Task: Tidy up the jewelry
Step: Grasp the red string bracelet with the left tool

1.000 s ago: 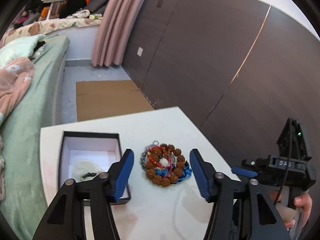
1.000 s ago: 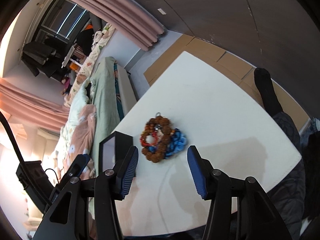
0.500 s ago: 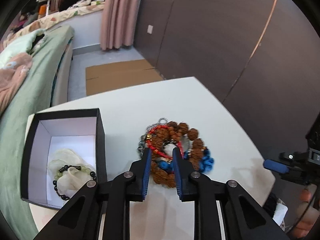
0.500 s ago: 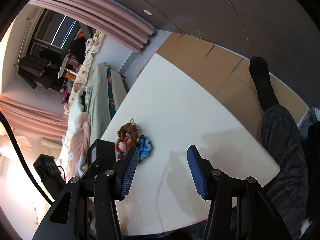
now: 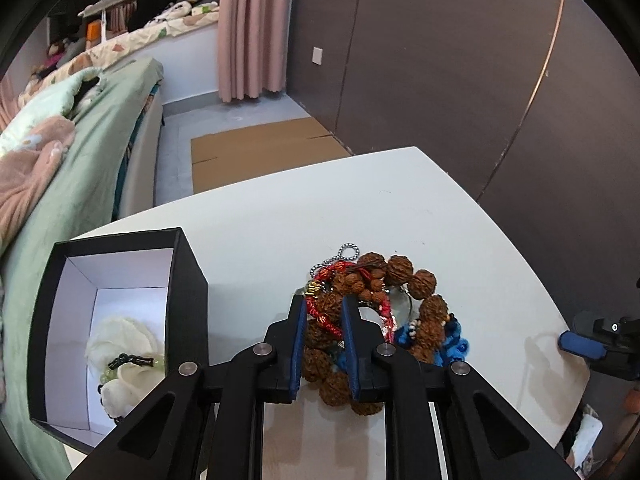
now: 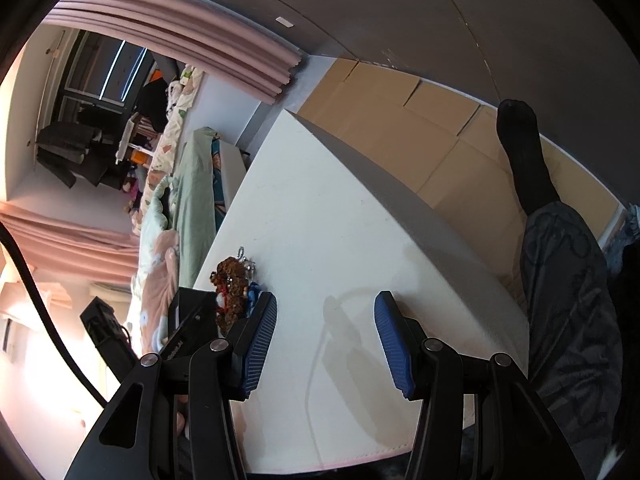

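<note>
A pile of jewelry lies on the white table (image 5: 280, 220): a brown seed-bead bracelet (image 5: 404, 276), a red cord bracelet (image 5: 320, 316), a blue piece (image 5: 452, 340) and a silver chain (image 5: 346, 250). My left gripper (image 5: 323, 312) is shut on the near side of the brown bead bracelet, with the red cord between the pads. An open black box (image 5: 188, 280) with a white lining stands left of the pile and holds a green and black bead bracelet (image 5: 132, 362) on white cloth. My right gripper (image 6: 325, 332) is open and empty over bare table; the pile (image 6: 232, 284) shows at its left.
A bed with green and pink bedding (image 5: 60, 168) runs along the table's left side. Flat cardboard (image 5: 260, 152) lies on the floor beyond the table. A dark wall panel (image 5: 440, 80) stands to the right. The person's leg (image 6: 560, 260) is beside the table's right edge.
My left gripper has come down onto the pile and closed on the brown beads and red cord. My right gripper has swung away to the right, still open.
</note>
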`<state>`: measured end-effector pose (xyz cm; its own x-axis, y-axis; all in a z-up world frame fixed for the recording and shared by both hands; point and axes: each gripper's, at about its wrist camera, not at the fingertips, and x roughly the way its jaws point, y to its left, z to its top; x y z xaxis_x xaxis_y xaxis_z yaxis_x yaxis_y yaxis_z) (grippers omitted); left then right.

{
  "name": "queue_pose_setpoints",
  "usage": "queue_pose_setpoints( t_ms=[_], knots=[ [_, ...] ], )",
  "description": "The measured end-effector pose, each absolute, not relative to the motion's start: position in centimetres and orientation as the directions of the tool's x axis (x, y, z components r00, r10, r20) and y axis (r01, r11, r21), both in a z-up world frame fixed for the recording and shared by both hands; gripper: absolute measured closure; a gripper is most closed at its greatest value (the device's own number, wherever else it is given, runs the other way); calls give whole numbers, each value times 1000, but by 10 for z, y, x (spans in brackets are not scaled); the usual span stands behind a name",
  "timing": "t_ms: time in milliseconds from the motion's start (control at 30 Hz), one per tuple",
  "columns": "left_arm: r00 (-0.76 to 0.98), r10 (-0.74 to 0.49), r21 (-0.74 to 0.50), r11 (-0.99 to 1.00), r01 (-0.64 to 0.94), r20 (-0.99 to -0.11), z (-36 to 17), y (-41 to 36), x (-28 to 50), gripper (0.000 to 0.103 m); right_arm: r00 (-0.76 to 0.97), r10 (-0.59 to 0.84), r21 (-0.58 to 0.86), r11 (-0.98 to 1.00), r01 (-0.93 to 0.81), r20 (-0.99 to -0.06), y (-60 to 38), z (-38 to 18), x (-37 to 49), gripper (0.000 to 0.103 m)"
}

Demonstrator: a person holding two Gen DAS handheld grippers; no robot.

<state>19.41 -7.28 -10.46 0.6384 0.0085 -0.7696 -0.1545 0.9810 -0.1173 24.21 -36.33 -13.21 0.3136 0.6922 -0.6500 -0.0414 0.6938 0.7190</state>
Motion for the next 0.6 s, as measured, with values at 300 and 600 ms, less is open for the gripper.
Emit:
queue_pose_setpoints(
  t_ms=[300, 600],
  knots=[
    [636, -1, -109, 985, -131, -771, -105, -71, 194, 93, 306, 693, 717, 695, -45, -653, -361, -138, 246, 51],
    [663, -72, -214, 967, -136, -746, -100, -50, 186, 96, 301, 683, 701, 710, -59, -666, -351, -132, 241, 51]
  ],
)
